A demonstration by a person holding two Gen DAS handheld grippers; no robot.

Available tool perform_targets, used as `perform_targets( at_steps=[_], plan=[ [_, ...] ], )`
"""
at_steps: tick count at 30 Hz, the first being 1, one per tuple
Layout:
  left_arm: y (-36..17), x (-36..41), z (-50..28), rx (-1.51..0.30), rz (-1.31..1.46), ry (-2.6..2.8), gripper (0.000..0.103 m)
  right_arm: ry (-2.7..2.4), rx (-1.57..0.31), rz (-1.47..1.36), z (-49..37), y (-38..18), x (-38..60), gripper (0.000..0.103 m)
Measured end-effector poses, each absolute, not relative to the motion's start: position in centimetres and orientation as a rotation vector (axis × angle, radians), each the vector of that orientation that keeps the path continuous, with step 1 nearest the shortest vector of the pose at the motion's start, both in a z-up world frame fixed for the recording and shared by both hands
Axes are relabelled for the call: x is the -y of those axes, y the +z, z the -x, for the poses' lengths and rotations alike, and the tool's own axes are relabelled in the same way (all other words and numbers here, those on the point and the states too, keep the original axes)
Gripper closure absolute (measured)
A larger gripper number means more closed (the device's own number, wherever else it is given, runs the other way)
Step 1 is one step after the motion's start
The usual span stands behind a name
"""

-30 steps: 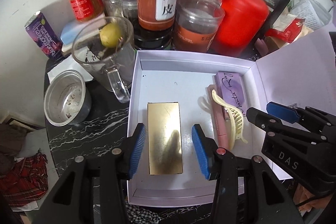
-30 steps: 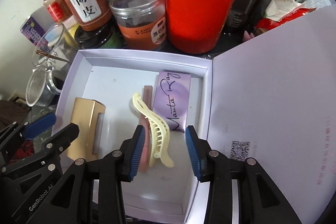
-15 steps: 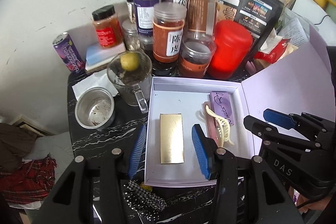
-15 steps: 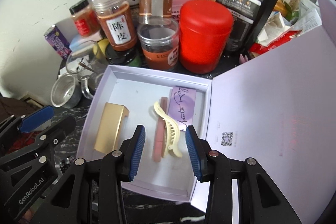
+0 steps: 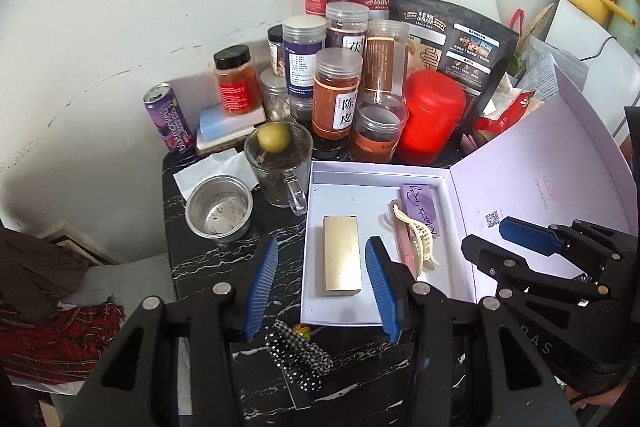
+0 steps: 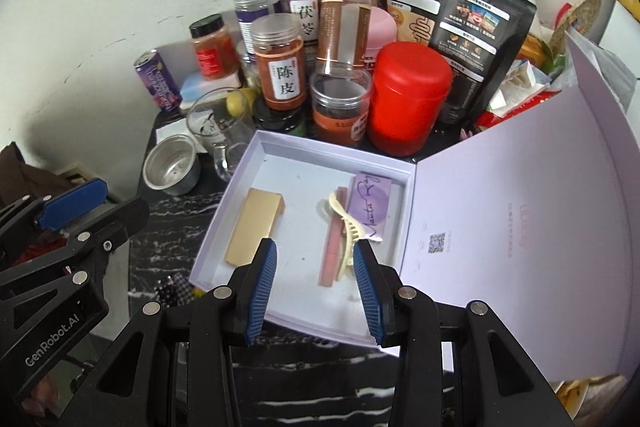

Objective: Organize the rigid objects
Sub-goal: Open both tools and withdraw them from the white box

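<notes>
Both my tongs hang open and empty above the open box [image 5: 316, 251]. In the left view, the gold box [image 5: 342, 257] lies between the left tongs [image 5: 322, 285]; the hair clip [image 6: 347, 241] sits just above the right tongs [image 6: 316, 287].

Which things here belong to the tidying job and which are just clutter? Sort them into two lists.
Job: lilac box, gold box, purple carton, pink stick, cream hair clip.

Clutter: red canister, steel cup, glass mug, purple can, black pouch.
</notes>
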State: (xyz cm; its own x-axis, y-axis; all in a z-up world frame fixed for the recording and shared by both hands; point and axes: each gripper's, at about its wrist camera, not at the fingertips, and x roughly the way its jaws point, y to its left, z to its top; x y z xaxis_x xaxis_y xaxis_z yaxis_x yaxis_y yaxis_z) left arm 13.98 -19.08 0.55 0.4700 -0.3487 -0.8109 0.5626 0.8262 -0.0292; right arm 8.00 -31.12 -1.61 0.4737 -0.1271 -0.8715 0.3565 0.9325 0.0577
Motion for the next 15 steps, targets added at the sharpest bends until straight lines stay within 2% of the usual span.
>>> perform_targets(
  at_steps=[15],
  plan=[
    [2.0, 13.9, -10.8, -0.907, -0.240, -0.515, 0.058, -0.211, -1.034, -0.194, -5.6, -0.4, 26.4, 0.063]
  ],
)
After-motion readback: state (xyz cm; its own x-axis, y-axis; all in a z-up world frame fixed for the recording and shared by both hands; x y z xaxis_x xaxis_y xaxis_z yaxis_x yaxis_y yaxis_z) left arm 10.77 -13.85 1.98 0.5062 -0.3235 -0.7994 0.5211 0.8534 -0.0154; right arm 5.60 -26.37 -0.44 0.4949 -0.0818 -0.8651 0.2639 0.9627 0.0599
